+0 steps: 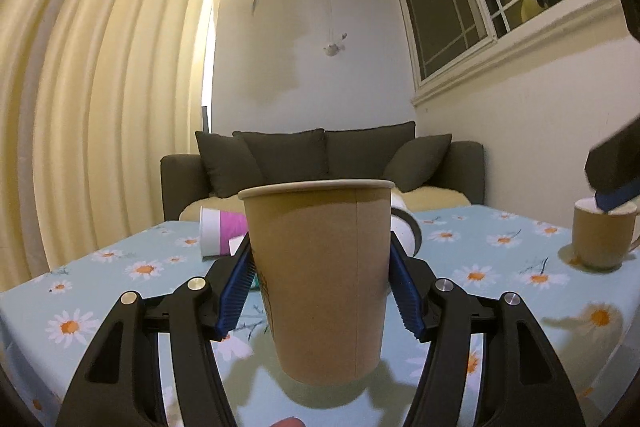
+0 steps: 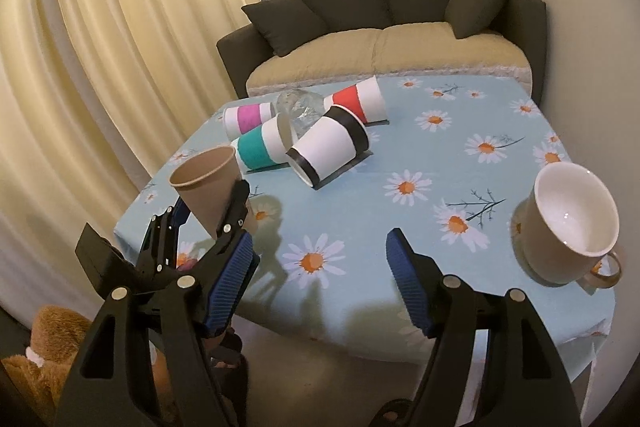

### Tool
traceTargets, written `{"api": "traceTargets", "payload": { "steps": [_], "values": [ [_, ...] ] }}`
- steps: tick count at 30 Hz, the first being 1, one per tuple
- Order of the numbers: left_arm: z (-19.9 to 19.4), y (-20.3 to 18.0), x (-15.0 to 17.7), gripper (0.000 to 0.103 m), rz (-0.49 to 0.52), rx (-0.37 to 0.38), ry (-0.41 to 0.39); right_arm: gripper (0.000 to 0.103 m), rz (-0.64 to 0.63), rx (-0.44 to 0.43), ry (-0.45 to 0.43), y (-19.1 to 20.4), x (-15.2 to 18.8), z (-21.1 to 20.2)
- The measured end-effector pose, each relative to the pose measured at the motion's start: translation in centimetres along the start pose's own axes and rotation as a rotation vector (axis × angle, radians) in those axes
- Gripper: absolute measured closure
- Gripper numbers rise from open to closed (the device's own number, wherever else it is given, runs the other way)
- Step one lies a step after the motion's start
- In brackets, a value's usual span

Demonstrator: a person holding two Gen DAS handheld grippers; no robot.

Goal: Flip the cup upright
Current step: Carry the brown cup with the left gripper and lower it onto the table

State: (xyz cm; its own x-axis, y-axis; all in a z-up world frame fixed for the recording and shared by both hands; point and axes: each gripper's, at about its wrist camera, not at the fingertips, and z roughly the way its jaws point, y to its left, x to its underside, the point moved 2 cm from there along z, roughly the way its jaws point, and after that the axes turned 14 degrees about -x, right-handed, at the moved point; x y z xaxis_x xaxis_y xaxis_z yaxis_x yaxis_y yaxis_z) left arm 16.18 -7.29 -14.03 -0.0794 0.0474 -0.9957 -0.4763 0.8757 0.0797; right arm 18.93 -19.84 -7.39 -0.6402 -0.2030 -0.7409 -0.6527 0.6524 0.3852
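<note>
Brown paper cup held mouth-up over the table's near-left corner.

Going left to right: our left gripper [image 1: 320, 291] has its jaws clamped on the plain brown paper cup [image 1: 320, 275], rim up and base seemingly just above the daisy-print blue tablecloth [image 1: 500, 259]. Banded paper cups [image 2: 304, 135] lie on their sides toward the far edge. Our right gripper [image 2: 320, 287] hangs idle, jaws apart, and the beige ceramic mug [image 2: 568, 223] stands by the right edge. We judge the flip done; next we lower the cup flat and let go gently.
</note>
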Motion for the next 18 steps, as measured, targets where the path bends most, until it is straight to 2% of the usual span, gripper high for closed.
{"api": "traceTargets", "payload": {
  "steps": [11, 18],
  "values": [
    [0.2, 0.3, 1.8, 0.040, 0.030, -0.007, 0.042, 0.034, -0.007, 0.007, 0.008, 0.1, 0.0, 0.4],
    [-0.1, 0.2, 2.0, 0.025, 0.030, -0.007, 0.055, 0.034, -0.005, 0.014, 0.015, 0.0, 0.2, 0.5]
  ]
}}
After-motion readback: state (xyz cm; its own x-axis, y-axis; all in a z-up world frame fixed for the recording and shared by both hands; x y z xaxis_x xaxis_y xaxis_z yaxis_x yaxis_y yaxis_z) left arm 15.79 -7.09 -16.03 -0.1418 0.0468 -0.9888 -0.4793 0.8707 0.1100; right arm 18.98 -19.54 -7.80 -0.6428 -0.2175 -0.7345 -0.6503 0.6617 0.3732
